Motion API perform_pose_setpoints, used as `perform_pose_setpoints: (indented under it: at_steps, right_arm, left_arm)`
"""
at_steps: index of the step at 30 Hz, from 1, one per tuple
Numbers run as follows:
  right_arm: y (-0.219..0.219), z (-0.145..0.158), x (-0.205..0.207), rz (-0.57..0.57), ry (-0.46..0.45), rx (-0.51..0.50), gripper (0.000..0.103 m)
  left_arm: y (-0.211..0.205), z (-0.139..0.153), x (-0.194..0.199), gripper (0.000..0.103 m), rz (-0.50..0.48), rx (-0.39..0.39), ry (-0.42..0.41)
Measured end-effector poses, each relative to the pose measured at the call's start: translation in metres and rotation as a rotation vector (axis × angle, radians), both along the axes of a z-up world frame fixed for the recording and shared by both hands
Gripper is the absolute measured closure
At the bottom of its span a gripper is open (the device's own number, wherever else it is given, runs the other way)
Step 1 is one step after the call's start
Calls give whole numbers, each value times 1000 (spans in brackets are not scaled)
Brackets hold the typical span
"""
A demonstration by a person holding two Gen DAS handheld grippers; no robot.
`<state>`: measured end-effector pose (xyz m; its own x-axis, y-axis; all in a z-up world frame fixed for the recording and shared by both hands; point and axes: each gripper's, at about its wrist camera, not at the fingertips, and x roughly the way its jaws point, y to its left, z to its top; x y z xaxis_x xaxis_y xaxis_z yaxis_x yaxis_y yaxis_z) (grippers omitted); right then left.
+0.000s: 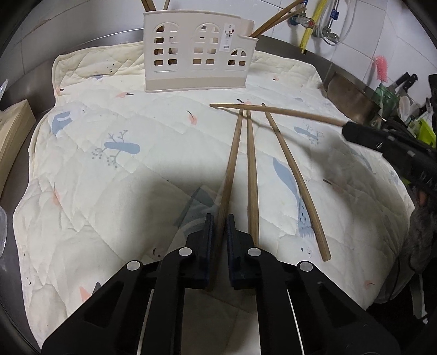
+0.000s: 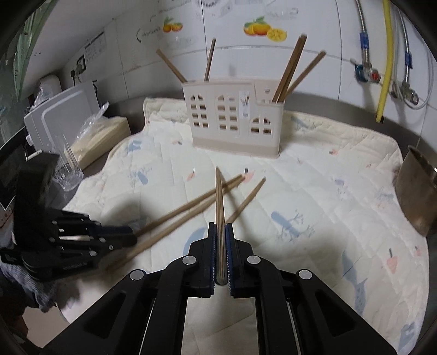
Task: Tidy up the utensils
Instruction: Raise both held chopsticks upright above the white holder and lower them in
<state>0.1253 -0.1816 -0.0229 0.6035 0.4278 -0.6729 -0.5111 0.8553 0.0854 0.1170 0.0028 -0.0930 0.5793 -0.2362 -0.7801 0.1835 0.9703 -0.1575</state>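
Holder [image 2: 235, 120] at mat's [image 2: 341, 174] far edge: chopsticks in both end compartments. Right gripper [image 2: 220, 232] clamps one chopstick [image 2: 219, 196]; left gripper [image 1: 219, 221] slightly open around another [image 1: 232, 163].

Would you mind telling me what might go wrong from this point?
The right gripper clamps one chopstick whose tip crosses above the loose chopsticks; swinging it could scatter them. The left gripper straddles one chopstick lying close beside another, so closing may nudge its neighbour. The holder looks light and might tip.

Holder's chopsticks [image 1: 147, 4] cut off above
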Motion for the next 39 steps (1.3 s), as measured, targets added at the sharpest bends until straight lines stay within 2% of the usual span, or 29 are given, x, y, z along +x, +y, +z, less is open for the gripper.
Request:
perform_pose_setpoints:
  at_steps: [7,15,23,31,39]
  right_arm:
    - [-4,27,2,-8,-58,32,96]
    - [-3,66,15,-3,-134,57,96]
    - [4,94,39,25,-166,43,96]
    - [7,130,65,51,-204,29,96]
    - [9,172,93,44,-258,47,96]
  left_arm:
    - [8,26,-5,97,19,-35,-63]
    - [19,77,-3,98,29,-43,-180]
    - [17,122,19,98,6,-9,-271]
    - [14,159,47,98,-23,-3,-320]
    - [16,220,70,98,-18,10,-422]
